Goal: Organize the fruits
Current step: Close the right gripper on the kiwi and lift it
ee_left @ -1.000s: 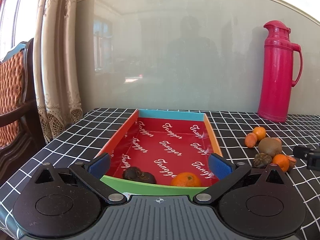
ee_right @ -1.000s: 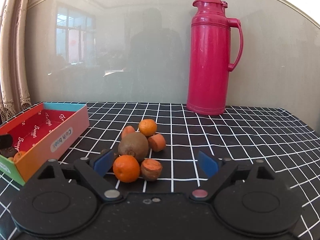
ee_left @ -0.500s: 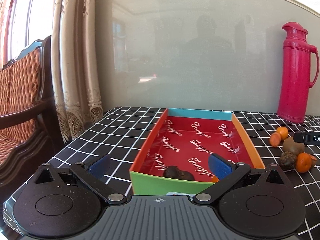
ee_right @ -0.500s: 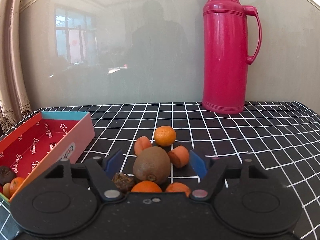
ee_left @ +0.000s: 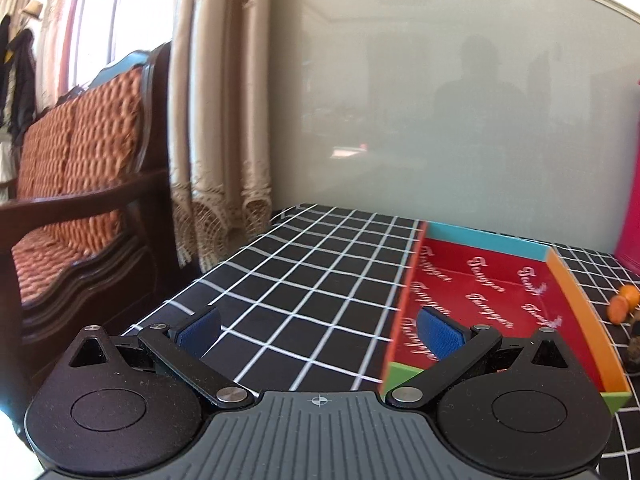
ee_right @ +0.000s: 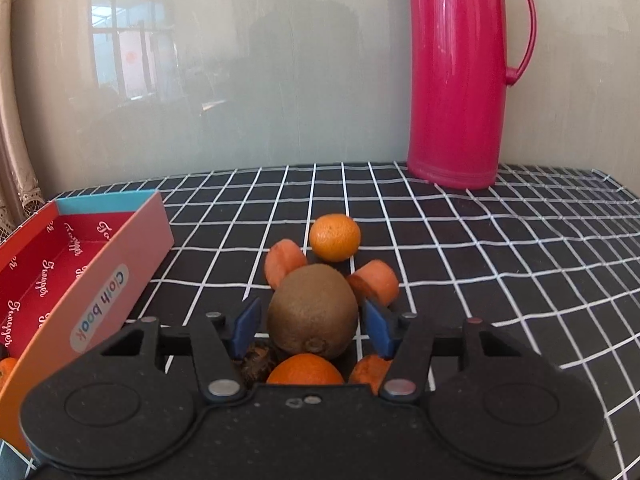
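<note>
In the right wrist view a brown kiwi (ee_right: 313, 312) sits in a cluster with a tangerine (ee_right: 334, 237), carrot pieces (ee_right: 285, 260) (ee_right: 375, 282), a nearer orange fruit (ee_right: 305, 369) and a dark dried fruit (ee_right: 256, 360). My right gripper (ee_right: 312, 324) is open, its blue pads on either side of the kiwi with small gaps. The red-lined box (ee_right: 68, 264) stands at left. In the left wrist view my left gripper (ee_left: 320, 330) is open and empty over the cloth, left of the box (ee_left: 492, 288).
A pink thermos (ee_right: 460, 76) stands at the back right of the black checked tablecloth (ee_right: 500, 240). A wooden sofa with an orange cushion (ee_left: 80, 184) and curtains (ee_left: 220, 112) lie beyond the table's left edge. A glossy wall panel backs the table.
My right gripper moved forward and narrowed around the kiwi. My left gripper swung left, away from the box, whose contents are now hidden behind it.
</note>
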The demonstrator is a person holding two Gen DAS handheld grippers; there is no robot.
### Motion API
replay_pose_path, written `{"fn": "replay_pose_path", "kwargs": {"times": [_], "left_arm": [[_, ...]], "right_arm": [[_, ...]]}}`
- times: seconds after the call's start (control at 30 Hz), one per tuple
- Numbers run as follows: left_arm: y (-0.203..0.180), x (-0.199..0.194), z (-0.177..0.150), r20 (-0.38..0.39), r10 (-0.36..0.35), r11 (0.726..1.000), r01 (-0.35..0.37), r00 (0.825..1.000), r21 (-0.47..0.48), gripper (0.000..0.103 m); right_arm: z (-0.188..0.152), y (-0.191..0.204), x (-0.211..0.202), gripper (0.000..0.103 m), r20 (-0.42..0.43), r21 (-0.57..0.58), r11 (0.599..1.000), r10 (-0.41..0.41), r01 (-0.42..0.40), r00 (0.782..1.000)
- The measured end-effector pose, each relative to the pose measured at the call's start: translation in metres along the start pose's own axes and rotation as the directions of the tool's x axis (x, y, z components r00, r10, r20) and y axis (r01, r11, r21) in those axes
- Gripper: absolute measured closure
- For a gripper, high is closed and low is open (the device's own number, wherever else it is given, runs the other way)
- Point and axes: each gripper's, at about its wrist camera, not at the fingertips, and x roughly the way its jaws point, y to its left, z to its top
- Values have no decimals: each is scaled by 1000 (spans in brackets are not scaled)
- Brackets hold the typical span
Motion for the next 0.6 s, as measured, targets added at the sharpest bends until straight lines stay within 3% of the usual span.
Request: {"fn": "replay_pose_path", "kwargs": {"times": [0.2,0.6], "left_arm": [[20,17,1,-34,85,994,-87,996,-61,0],[38,21,-2,-59,112,988,-117,992,-99,0]], "right_arm": [[-1,0,3,55,-14,15,1000,-6,6,1000],[5,3,-11,56,47,5,1000,-3,2,999]]}}
